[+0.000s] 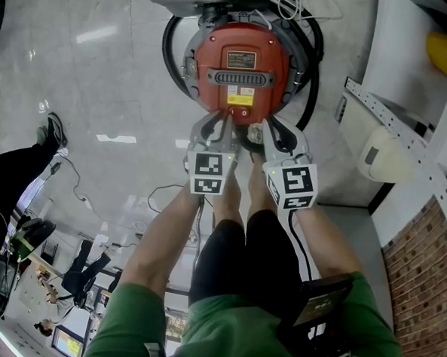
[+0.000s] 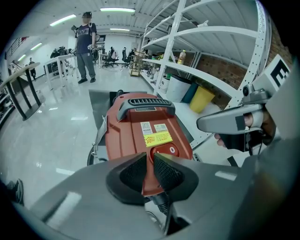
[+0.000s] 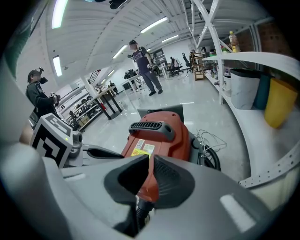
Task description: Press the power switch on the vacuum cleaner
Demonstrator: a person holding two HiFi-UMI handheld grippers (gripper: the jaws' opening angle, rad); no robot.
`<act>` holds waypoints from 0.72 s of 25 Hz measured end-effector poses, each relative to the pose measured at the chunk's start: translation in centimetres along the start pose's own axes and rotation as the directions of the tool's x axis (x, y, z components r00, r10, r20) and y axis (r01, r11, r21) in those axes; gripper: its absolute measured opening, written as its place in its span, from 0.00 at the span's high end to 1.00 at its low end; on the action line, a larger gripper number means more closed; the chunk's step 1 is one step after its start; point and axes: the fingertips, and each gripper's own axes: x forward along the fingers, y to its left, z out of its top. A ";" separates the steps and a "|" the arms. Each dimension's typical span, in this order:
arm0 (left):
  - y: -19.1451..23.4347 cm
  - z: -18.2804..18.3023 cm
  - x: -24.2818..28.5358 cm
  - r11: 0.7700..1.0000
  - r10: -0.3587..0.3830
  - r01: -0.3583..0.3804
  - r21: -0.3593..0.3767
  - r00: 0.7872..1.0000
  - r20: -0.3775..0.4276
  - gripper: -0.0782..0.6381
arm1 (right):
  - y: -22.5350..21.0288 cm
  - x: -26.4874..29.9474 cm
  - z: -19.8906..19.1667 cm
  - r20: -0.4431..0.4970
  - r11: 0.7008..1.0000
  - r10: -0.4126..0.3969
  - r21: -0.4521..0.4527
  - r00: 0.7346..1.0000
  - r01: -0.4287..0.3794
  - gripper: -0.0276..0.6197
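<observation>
At the near edge, left gripper (image 2: 150,157): held low over the floor, its jaws drawn together to a thin slit with nothing between them. Only the red casing shows through the slit.
Right gripper (image 3: 150,160): alongside, at the same reach, jaws likewise closed to a slit and empty.
Pair from above: left gripper (image 1: 219,132) and right gripper (image 1: 275,139) both point at the near end of the vacuum cleaner (image 1: 242,58), side by side with a small gap between them.
Power switch (image 2: 164,151): a red oval rocker on the near end of the casing top. It sits just beyond the left gripper's tips and slightly to their right. I cannot tell whether the tips touch it.
Nearer hand: the left, by my reading. In the right gripper view the jaws cover the spot where the switch would be.
Coming move: probably a short push forward, down and a touch rightward with the closed left tips.
Yellow label (image 2: 157,138): just past the switch.
Carry handle (image 2: 145,104): further on, lying crosswise.
Long axis: the casing runs straight away from the person, from switch to label to handle.
Hose (image 1: 315,59): black, coiled round the far and right sides.
Shelving (image 2: 187,33): white racks beyond, to the right.
</observation>
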 end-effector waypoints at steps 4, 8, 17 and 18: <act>-0.1 0.0 0.1 1.000 0.002 -0.002 0.005 1.000 -0.005 0.84 | -0.2 -0.2 0.0 -0.002 1.000 -0.005 0.001 1.000 0.005 0.93; -0.2 -0.1 0.2 1.000 0.009 -0.009 0.010 1.000 -0.020 0.84 | -0.5 -0.3 0.0 -0.005 1.000 -0.009 0.000 1.000 0.009 0.93; -0.1 -0.3 0.2 0.997 0.072 -0.068 0.041 0.992 -0.099 0.84 | -0.5 -0.8 0.4 -0.003 1.000 -0.015 -0.003 1.000 0.015 0.93; -0.1 -0.3 0.2 0.996 0.082 -0.078 0.047 0.990 -0.113 0.84 | -0.6 -0.8 0.5 -0.003 1.000 -0.016 -0.005 1.000 0.016 0.93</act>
